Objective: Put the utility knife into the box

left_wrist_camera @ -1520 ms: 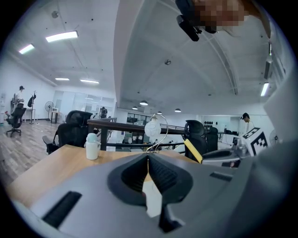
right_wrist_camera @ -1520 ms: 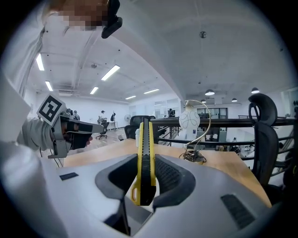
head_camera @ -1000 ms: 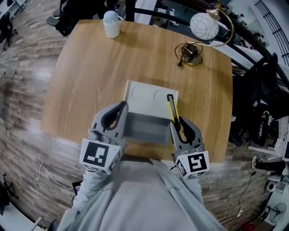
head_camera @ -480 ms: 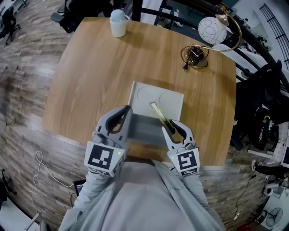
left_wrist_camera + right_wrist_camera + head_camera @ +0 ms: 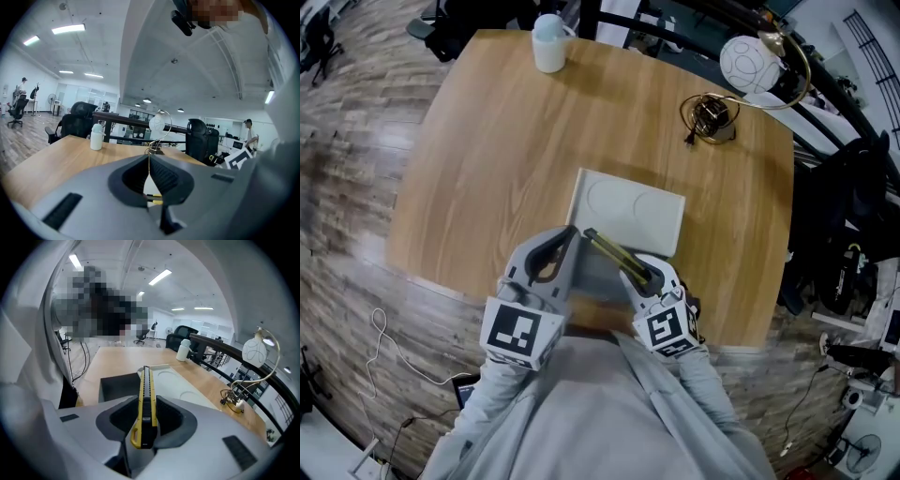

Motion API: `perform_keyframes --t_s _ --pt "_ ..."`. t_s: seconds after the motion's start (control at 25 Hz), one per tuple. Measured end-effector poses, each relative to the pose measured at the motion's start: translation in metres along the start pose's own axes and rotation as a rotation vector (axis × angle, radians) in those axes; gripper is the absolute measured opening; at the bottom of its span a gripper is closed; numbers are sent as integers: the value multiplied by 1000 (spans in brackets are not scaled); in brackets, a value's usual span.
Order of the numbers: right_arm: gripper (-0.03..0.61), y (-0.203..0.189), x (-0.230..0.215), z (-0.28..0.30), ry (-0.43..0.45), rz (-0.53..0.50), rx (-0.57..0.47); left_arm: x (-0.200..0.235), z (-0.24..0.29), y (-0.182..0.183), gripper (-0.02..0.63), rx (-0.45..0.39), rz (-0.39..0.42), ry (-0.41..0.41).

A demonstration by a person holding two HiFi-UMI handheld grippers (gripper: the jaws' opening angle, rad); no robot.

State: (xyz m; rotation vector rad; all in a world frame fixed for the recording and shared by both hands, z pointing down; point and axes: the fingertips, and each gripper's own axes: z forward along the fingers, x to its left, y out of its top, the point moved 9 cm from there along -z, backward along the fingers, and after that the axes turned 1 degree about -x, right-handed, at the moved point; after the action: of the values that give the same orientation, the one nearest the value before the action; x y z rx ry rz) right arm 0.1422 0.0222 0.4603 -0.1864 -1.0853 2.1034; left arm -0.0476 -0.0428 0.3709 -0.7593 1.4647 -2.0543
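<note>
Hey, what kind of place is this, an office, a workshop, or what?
Most likely an open-plan office. Black office chairs stand around the room, strip lights run across the ceiling, and the work is set on a wooden table with a globe desk lamp.

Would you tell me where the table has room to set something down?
The table is barest on its left, between white cup and open box. A narrower strip: right of the box, below the coiled cable. Crowded at the near edge, where left gripper and right gripper flank the box.
</note>
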Motion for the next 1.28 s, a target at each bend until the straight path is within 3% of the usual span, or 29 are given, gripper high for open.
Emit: perform_keyframes --t_s 0.4,0.48,1.28 --pt "123 -15 15 22 112 -103 87 -6 -2 -3 21 9 -26 -8" --pt "34 -15 14 26 105 -110 87 -6 -4 -2 21 14 -39 -3" --pt "34 -21 15 43 135 -103 134 5 -7 -9 21 2 -26 38"
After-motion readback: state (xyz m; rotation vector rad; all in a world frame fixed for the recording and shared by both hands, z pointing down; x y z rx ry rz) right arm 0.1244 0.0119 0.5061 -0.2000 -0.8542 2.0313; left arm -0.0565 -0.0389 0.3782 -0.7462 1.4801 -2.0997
